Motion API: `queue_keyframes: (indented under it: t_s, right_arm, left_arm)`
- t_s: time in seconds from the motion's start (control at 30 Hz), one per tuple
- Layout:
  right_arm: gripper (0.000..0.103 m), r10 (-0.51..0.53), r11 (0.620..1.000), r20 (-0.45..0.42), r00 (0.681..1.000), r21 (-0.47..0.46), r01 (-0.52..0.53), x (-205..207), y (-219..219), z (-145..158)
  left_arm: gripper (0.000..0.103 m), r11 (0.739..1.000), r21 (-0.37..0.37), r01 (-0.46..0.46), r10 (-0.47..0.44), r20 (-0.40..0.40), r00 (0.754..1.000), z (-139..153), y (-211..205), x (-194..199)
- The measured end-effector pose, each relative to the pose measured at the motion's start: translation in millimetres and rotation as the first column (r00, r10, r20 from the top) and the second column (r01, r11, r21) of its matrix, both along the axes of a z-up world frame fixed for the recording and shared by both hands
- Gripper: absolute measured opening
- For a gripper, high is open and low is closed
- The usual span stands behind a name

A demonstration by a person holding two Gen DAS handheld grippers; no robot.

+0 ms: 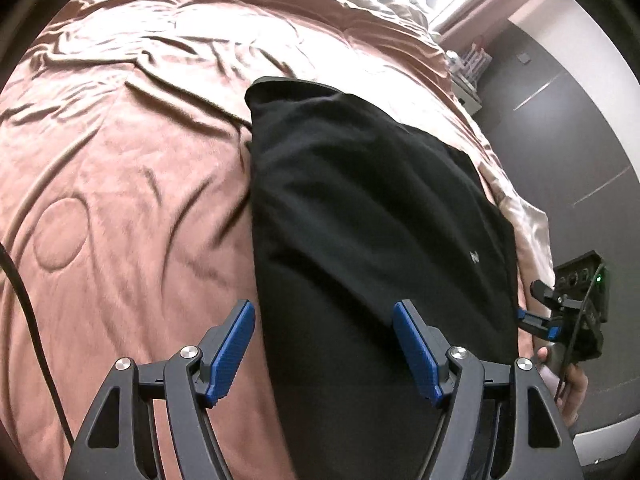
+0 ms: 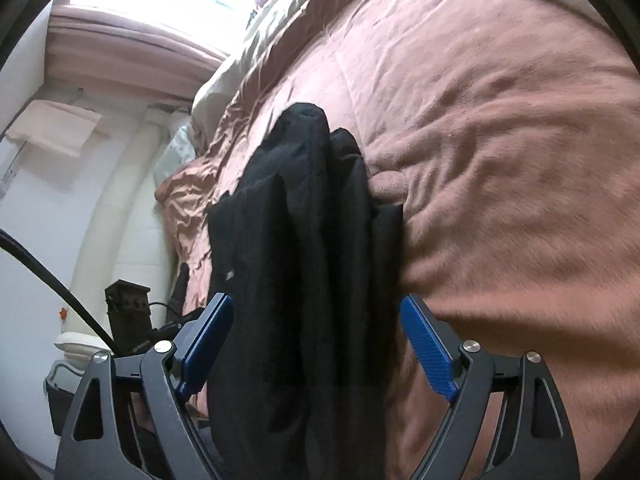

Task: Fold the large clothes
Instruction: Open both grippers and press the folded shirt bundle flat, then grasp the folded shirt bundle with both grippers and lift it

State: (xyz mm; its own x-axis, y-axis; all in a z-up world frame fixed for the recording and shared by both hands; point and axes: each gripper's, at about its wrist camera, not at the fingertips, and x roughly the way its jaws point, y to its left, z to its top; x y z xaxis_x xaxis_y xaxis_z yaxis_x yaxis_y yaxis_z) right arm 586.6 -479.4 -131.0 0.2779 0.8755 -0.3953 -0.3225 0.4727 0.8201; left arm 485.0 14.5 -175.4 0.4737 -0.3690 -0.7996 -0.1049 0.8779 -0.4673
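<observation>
Black cloth fills the space ahead of both my pairs of fingers: a large black folded garment (image 1: 360, 216) lies on the dusty-pink quilted bedspread (image 1: 120, 184), stretched lengthwise away from me toward the far pillows. In my left wrist view my left gripper (image 1: 324, 350) has its blue-padded fingers (image 1: 234, 354) spread wide apart with nothing clamped; the garment's near end runs under the gap and under the right-hand finger, while the left-hand finger stands over bare bedspread, just beside the garment's left edge. A small pale logo (image 1: 475, 257) shows on the cloth beyond my right-hand finger. Past that, at the bed's edge, my right hand (image 1: 570, 380) is in sight with its tool.

In my right wrist view my right gripper (image 2: 318, 354) is likewise spread wide and grips nothing; the garment (image 2: 304, 240) lies in long ridged folds between the fingers (image 2: 430, 354) without touching either pad as far as I can tell. Bedspread (image 2: 500, 160) lies beyond my right-hand finger; beyond the left-hand one the bed drops off toward a white wall (image 2: 48, 208) and a dark boxy device (image 2: 128, 312). Both views are slightly blurred
</observation>
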Motion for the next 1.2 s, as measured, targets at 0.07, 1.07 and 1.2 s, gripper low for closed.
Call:
queue_keyframes:
  t_s: [0.07, 1.07, 1.2]
  right_arm:
    - [0.085, 0.023, 1.000, -0.018, 1.000, -0.016, -0.024, 14, 11, -8]
    - [0.014, 0.123, 0.992, 0.058, 0.991, 0.001, -0.123, 35, 54, 1]
    - [0.013, 0.119, 0.993, 0.092, 0.989, -0.026, -0.117, 23, 62, 15]
  left_arm:
    - [0.073, 1.000, -0.010, -0.024, 0.024, 0.000, 1.000, -3, 4, 5]
    - [0.071, 1.000, 0.016, -0.023, 0.023, 0.031, 0.999, -3, 3, 16]
    - [0.048, 0.997, -0.075, -0.020, 0.022, 0.022, 1.000, -12, 6, 9]
